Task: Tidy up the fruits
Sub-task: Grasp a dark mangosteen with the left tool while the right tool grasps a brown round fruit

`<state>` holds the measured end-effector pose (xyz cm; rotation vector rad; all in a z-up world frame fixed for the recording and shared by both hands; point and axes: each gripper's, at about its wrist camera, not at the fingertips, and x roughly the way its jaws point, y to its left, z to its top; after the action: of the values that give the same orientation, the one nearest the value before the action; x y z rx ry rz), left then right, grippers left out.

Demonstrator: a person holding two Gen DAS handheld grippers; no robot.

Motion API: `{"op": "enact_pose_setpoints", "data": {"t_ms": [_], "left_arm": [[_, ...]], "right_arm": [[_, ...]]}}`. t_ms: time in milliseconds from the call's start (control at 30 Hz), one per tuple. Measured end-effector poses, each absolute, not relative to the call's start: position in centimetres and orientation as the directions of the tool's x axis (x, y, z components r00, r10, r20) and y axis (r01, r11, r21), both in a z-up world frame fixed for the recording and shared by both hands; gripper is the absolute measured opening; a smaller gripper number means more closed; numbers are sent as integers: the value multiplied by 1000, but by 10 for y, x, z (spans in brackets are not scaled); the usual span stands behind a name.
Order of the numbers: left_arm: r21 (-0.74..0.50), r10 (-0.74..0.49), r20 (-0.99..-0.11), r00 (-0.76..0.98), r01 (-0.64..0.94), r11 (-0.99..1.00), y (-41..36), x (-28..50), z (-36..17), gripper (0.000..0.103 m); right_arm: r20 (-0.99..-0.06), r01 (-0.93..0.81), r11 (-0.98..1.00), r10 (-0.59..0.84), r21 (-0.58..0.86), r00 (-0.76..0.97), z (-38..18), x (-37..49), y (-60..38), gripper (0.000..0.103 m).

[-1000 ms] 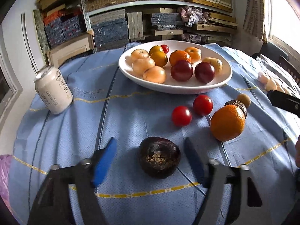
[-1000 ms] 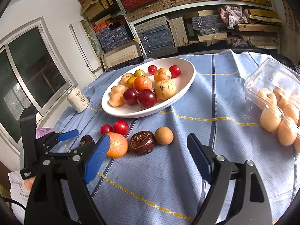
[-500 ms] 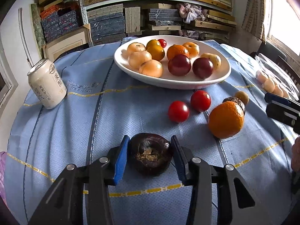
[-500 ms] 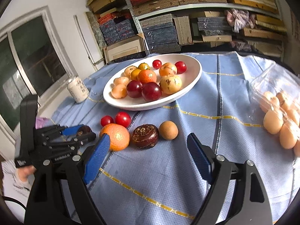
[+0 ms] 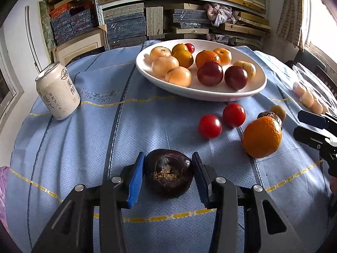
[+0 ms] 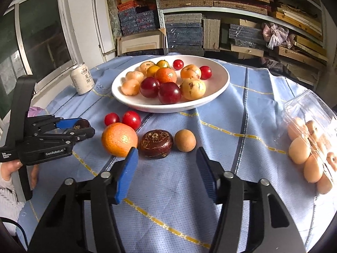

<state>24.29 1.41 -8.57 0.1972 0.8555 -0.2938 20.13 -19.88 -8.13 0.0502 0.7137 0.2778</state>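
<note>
**Left claw clamped on the dark fruit; right claw narrowing, still empty**

At the bottom centre of the left wrist view, my left gripper (image 5: 168,176) sat pinched on the dark fruit (image 5: 169,176), both blue pads against its sides. A second before, those jaws had stood wide around it; they had since closed and settled, so I judged the fruit ready to lift toward the white bowl (image 5: 210,96) in the upper middle. My right gripper (image 6: 166,176) had just been closing, yet nothing lay between its jaws, which stayed spread short of the brown patterned fruit (image 6: 157,144). Beside that lay the orange (image 6: 119,139), a small tan fruit (image 6: 185,140) and two tomatoes (image 6: 123,119). Everything rested on a blue tablecloth (image 5: 84,139), with a drink can (image 5: 58,93) at left, a clear egg box (image 6: 311,139) at right and stacked shelves (image 6: 189,27) behind.
</note>
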Motion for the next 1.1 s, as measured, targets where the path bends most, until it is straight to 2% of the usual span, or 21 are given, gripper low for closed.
{"op": "enact_pose_setpoints", "data": {"t_ms": [33,167,233,500,800,1100], "left_arm": [[55,-173,-767,618,331,942,14,243,-86,45],[50,-174,-768,616,329,943,14,244,-87,45],[53,-172,-768,617,328,943,14,244,-87,46],[49,-173,-769,615,327,944,15,244,-87,46],[50,-173,-769,615,328,944,15,244,-87,46],[51,-172,-769,615,327,944,15,244,-87,46]], "right_arm": [[-637,-235,962,269,139,723,-81,201,-198,48],[-637,-280,953,288,117,715,-80,199,-185,47],[-647,-294,950,292,109,705,-81,202,-180,42],[-689,-247,959,271,137,672,-89,227,-180,40],[-743,-278,954,267,113,614,-98,252,-162,45],[-733,-260,950,301,174,610,-99,260,-167,45]]}}
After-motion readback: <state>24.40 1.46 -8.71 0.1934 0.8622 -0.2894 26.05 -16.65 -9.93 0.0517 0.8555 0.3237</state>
